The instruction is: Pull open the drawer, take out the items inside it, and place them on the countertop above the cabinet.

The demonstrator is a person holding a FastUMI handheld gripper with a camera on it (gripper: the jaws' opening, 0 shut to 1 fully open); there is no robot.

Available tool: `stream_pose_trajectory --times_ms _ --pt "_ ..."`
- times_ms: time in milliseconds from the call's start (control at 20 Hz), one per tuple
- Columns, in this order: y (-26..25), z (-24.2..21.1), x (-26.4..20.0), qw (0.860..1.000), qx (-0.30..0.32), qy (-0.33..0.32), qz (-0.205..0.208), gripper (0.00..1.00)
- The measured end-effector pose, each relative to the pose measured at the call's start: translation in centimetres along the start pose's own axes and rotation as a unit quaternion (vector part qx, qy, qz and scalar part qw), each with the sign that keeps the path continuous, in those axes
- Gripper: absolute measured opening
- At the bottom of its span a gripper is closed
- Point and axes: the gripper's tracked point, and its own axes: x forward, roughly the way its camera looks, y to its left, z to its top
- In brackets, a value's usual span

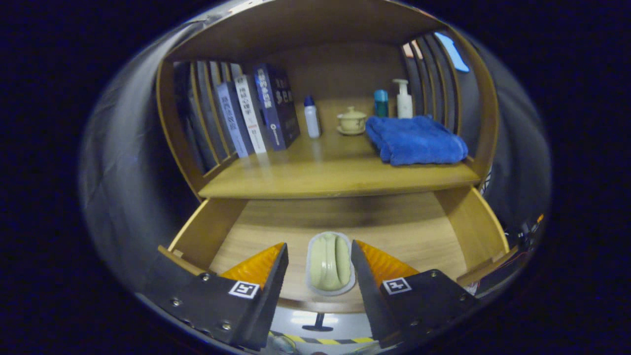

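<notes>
**Drawer open, gripper spread over the pouch**

The drawer (pixel 394 231) stood pulled out below the countertop (pixel 335 172). One item lay on the drawer floor near the front edge: a pale green pouch (pixel 329 264), lengthwise, with a clear or white sealed rim. What it held was hard to tell; possibly a packaged soft item.

The gripper (pixel 319 268) was held with its fingers wide apart, one on each side of the pouch. The pouch sat between the fingers. The right one looked just beside its edge and the left stood a little off it. Neither finger pressed on it as far as the view showed.

On the countertop: books (pixel 256 113) stood leaning at the left, a small white bottle (pixel 311 117) with a blue cap just beside them, a lidded cup (pixel 351 120) on a saucer in the middle toward the back. A folded blue towel (pixel 416 139) lay at the right. Behind it stood a teal bottle (pixel 380 102) and a white pump bottle (pixel 404 98). The front middle of the countertop was bare wood. Slatted sides closed the shelf at left and right.
</notes>
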Motion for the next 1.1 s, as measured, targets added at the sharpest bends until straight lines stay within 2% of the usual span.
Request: stream_pose_trajectory --times_ms 150,350,450,600,650,700,800,950,1100 --pt "-0.6 -1.2 2.7 0.998 -0.042 0.045 -0.024 0.76" --pt "-1.2 -4.0 5.4 0.991 -0.041 0.122 -0.041 0.75" --pt "-0.2 -5.1 6.0 0.989 -0.023 0.147 -0.011 0.69" --pt "-0.3 -4.9 6.3 0.987 -0.006 0.159 -0.003 0.35" --pt "0.2 -4.1 6.2 0.988 -0.007 0.151 0.016 0.36" --pt "0.5 -3.9 5.9 0.988 -0.012 0.149 0.029 0.14" --pt "1.5 -2.6 5.2 0.991 -0.02 0.113 0.062 0.14" --pt "2.3 0.3 3.1 0.995 -0.046 0.051 0.077 0.14" --pt "3.0 2.7 1.0 0.992 -0.074 -0.005 0.103 0.14"
